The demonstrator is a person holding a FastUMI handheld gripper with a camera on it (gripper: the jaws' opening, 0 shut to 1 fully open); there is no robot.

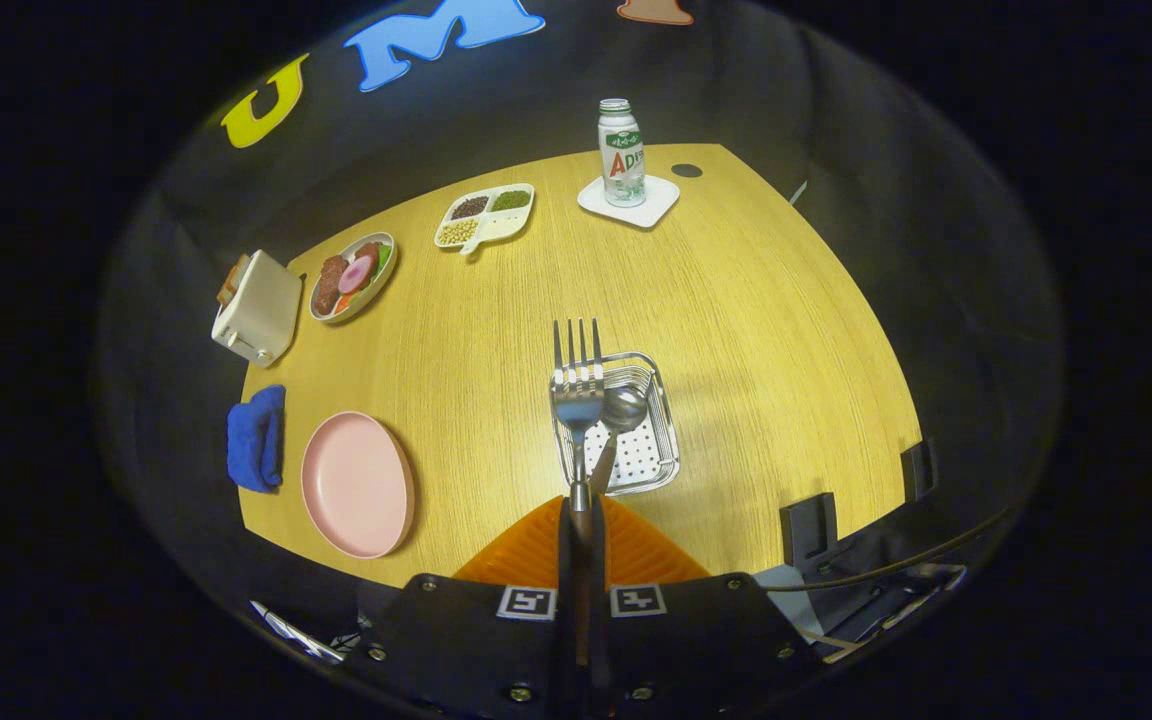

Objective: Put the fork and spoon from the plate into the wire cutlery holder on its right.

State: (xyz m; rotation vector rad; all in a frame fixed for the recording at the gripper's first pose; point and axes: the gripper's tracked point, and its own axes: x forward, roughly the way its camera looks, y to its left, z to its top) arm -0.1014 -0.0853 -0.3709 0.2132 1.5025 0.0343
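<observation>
My gripper (581, 515) is shut on the handle of a silver fork (577, 385), whose tines point away from me and reach past the far left rim of the wire cutlery holder (664, 440). The fork hangs above the holder's left side. A silver spoon (621, 415) stands in the holder, its bowl leaning toward the fork's head. The pink plate (356, 483) lies on the wooden table to the left of the holder, with nothing on it.
A blue cloth (257, 437) lies left of the plate. Further back stand a cream toaster (258, 307), a plate of food (353, 275), a white divided dish (486, 214) and a bottle (622, 152) on a white coaster (629, 200).
</observation>
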